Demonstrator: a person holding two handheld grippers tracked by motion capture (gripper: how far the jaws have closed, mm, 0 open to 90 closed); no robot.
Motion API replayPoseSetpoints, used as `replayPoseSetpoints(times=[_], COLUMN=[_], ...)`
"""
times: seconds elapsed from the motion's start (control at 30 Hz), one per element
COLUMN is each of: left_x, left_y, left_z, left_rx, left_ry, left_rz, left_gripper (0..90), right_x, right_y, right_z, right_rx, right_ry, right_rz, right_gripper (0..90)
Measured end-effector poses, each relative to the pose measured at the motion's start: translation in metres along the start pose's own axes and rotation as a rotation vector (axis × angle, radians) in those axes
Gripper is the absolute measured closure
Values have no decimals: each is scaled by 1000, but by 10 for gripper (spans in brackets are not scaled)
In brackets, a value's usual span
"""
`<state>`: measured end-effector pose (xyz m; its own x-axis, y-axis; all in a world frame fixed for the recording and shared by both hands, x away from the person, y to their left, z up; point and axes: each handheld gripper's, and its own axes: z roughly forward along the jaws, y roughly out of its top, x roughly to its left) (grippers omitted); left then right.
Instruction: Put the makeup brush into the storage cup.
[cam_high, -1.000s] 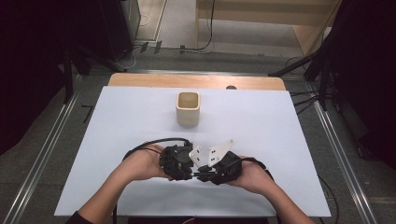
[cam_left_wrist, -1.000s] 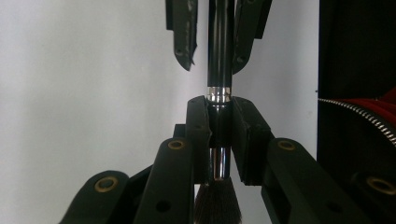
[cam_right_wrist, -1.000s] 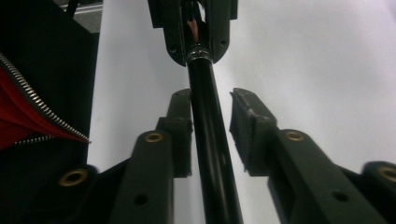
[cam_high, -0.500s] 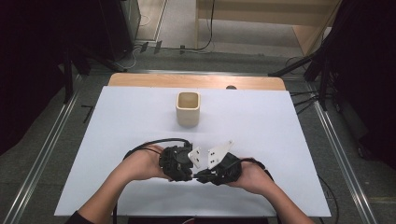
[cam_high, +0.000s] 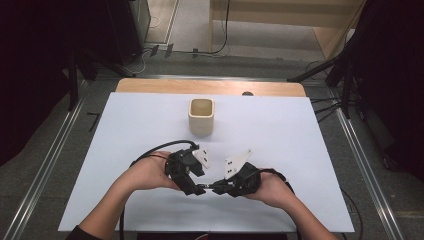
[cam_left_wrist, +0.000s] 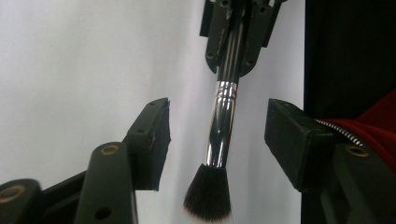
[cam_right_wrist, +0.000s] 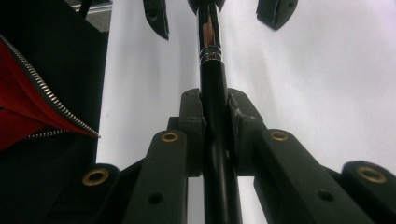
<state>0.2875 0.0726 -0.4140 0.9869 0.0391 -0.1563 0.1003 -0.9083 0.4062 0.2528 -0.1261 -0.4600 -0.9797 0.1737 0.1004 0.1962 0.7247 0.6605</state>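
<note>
1. High view: both hands sit low in the centre of the frame, left gripper (cam_high: 192, 181) and right gripper (cam_high: 227, 186) nose to nose, with a makeup brush (cam_high: 210, 187) bridging the little gap between them, just above the white table (cam_high: 300, 150).

2. Left gripper view shows the brush (cam_left_wrist: 223, 126) running bottom to top through the middle of the frame. Bristles are at the bottom, chrome ferrule in the centre, and the black handle goes up into the other gripper's jaws at the top edge. The left jaws have just been opening and now stand apart on either side of the ferrule, with daylight on both sides, so nothing is pinched there.

3. Right gripper view: the right gripper (cam_right_wrist: 215, 135) is clamped tight on the black handle (cam_right_wrist: 212, 93), and the brush runs straight up the frame toward the spread left jaws at the top.

4. The key relation: the brush's long axis lines up with both grippers, bristle end toward the left hand, handle end in the right. The right hand alone carries it now, looks like.

5. Container check: a cream square cup (cam_high: 201, 116) stands upright in the upper middle of the high view, well apart from the hands. Looks empty as far as I can see in. My guess is the brush goes in there, handle or bristles first I can't say.
</note>
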Motion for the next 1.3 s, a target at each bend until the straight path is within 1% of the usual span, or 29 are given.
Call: replayPoseSetpoints(times=[0.03,0.07,0.17,0.2,0.27,0.33,0.37,0.43,0.47,0.53,0.6,0.67,0.7,0.73,0.8,0.83,0.87,0.9,1.0,1.07,1.13,1.23,1.27,1.3], left_x=[2,5,10,12,15,18,19,21,21,22,22,21,21,21,21,22,21,21,20,19,18,17,17,17], left_y=[-1,-3,-7,-9,-11,-13,-15,-17,-18,-21,-23,-25,-27,-28,-30,-31,-32,-33,-35,-37,-38,-41,-41,-42], left_z=[-1,-2,-5,-7,-9,-11,-13,-15,-15,-17,-17,-18,-20,-21,-23,-25,-27,-28,-30,-29,-28,-28,-27,-27], left_rx=[-8,-25,-55,-75,-84,-108,-117,-140,-155,-164,-175,-191,-204,-208,-219,-237,-252,-266,-281,-292,-294,-312,-321,-330], left_ry=[0,-6,-24,-20,-16,-10,-15,-25,-23,-11,4,17,29,34,47,53,58,62,76,70,75,81,76,70], left_rz=[-12,-39,-79,-102,-128,-161,-171,-183,-199,-210,-214,-218,-226,-235,-258,-267,-287,-295,-310,-319,-320,-339,-351,-371], left_gripper=[386,370,362,361,358,346,345,344,342,330,318,313,311,312,319,320,320,320,318,317,315,315,314,310], right_x=[0,-1,-2,-2,-3,-3,-3,-2,-3,-2,-3,-2,-3,-3,-3,-3,-3,-3,-2,0,0,4,5,5], right_y=[0,-1,-3,-4,-5,-6,-6,-8,-9,-11,-12,-13,-14,-14,-15,-15,-16,-17,-19,-20,-21,-24,-25,-25], right_z=[0,-1,-3,-4,-5,-6,-6,-7,-7,-7,-9,-12,-13,-15,-17,-18,-19,-21,-24,-27,-30,-33,-34,-35], right_rx=[-2,-1,-8,-7,-13,-15,-15,-17,-19,-18,-28,-38,-40,-46,-43,-44,-48,-47,-56,-71,-86,-106,-111,-111], right_ry=[-5,-9,-12,-17,-19,-21,-24,-31,-32,-43,-52,-68,-72,-83,-92,-100,-109,-119,-136,-154,-169,-204,-222,-228], right_rz=[4,11,39,44,51,57,60,74,76,94,113,142,146,178,208,210,210,224,239,262,277,308,316,324], right_gripper=[793,793,793,793,793,793,793,793,793,793,793,793,792,792,792,792,792,792,792,792,792,792,792,792])
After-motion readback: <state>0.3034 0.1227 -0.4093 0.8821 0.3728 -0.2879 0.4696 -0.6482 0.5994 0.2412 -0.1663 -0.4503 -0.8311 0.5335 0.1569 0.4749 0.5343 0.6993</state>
